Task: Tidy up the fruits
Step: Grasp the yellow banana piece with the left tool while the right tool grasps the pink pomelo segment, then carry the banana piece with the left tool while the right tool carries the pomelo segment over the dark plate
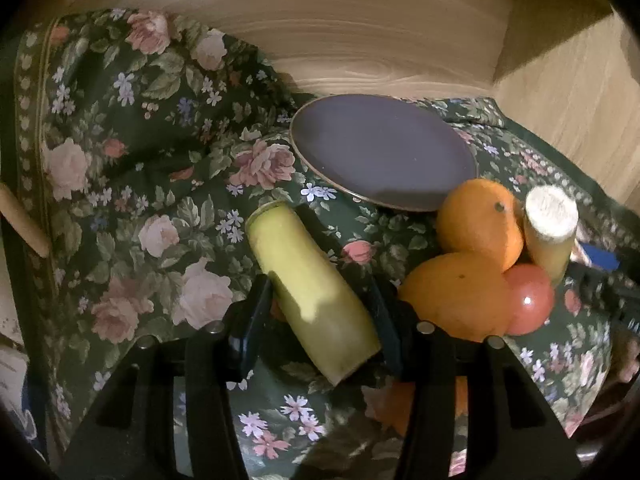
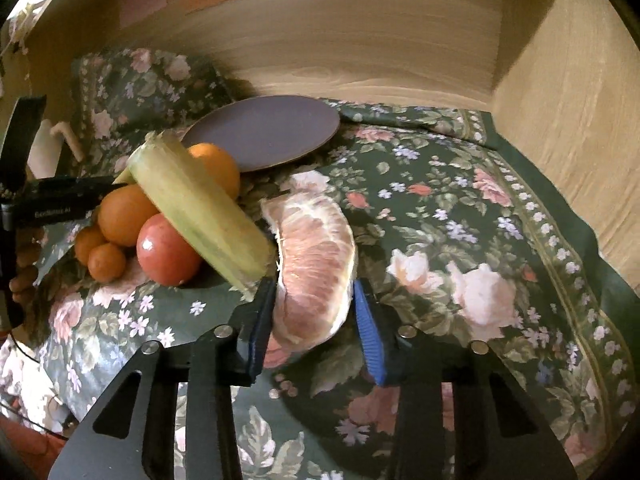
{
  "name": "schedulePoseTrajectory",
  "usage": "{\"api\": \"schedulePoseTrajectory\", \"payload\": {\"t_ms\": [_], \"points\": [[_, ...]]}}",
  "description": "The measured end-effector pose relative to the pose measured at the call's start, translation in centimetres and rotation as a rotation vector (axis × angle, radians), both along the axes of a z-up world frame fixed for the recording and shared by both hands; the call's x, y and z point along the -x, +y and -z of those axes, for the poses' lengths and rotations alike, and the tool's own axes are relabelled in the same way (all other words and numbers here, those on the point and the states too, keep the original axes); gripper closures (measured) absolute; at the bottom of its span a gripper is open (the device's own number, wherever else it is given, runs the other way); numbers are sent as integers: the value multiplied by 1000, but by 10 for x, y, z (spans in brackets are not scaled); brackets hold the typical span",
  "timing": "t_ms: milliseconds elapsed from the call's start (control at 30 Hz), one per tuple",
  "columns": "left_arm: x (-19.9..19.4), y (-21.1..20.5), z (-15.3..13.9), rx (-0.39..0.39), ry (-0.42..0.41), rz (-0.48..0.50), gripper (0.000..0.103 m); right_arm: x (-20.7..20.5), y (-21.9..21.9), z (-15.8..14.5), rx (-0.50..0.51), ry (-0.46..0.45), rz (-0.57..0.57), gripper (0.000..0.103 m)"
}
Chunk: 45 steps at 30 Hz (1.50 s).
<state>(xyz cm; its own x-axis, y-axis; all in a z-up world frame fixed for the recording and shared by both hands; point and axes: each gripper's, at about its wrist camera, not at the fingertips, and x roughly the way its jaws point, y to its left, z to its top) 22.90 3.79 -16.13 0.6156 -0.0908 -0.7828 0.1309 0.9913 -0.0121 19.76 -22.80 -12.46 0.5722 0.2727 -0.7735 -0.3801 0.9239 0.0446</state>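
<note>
My left gripper (image 1: 320, 292) is shut on a pale yellow-green cut stalk (image 1: 308, 280), which lies slanted over the floral cloth. Right of it sit two oranges (image 1: 480, 220), a red round fruit (image 1: 528, 300) and a second stalk piece (image 1: 552, 232) leaning on them. My right gripper (image 2: 314, 286) is shut on a peeled pink citrus segment (image 2: 316, 256), low over the cloth. In the right wrist view the fruit pile (image 2: 124, 216) is at the left, with the leaning stalk (image 2: 200, 208) across it and the left gripper's black body behind. An empty purple plate (image 1: 380, 152) (image 2: 264, 132) rests at the back.
A green floral cloth (image 2: 460, 208) covers the surface and bunches up at the back left. Wooden walls (image 2: 360, 40) close off the back and the right side. Two small mandarins (image 2: 106, 262) lie at the front of the pile. A wooden stick (image 1: 24, 220) pokes in at the far left.
</note>
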Motion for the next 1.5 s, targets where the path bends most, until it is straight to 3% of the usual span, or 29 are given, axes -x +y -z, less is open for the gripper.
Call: {"api": "schedulePoseTrajectory", "payload": {"t_ms": [167, 300, 400, 667, 933, 1200, 1500], "points": [[8, 2, -3, -81, -9, 48, 61, -5, -1, 0, 15, 18, -17, 69], [9, 15, -2, -117, 40, 32, 63, -11, 3, 4, 38, 38, -39, 67], [3, 25, 8, -74, 108, 18, 63, -21, 5, 7, 37, 58, -44, 66], [-8, 21, 9, -52, 115, 27, 63, -40, 15, 11, 59, 79, -56, 62], [-34, 21, 12, -31, 133, 32, 63, -49, 13, 10, 18, 107, -61, 62], [-43, 21, 11, -22, 108, 16, 65, -45, 13, 4, 24, 74, -58, 64], [-27, 19, -22, -33, 3, 27, 66, -44, 14, -12, 6, 2, -61, 65]]}}
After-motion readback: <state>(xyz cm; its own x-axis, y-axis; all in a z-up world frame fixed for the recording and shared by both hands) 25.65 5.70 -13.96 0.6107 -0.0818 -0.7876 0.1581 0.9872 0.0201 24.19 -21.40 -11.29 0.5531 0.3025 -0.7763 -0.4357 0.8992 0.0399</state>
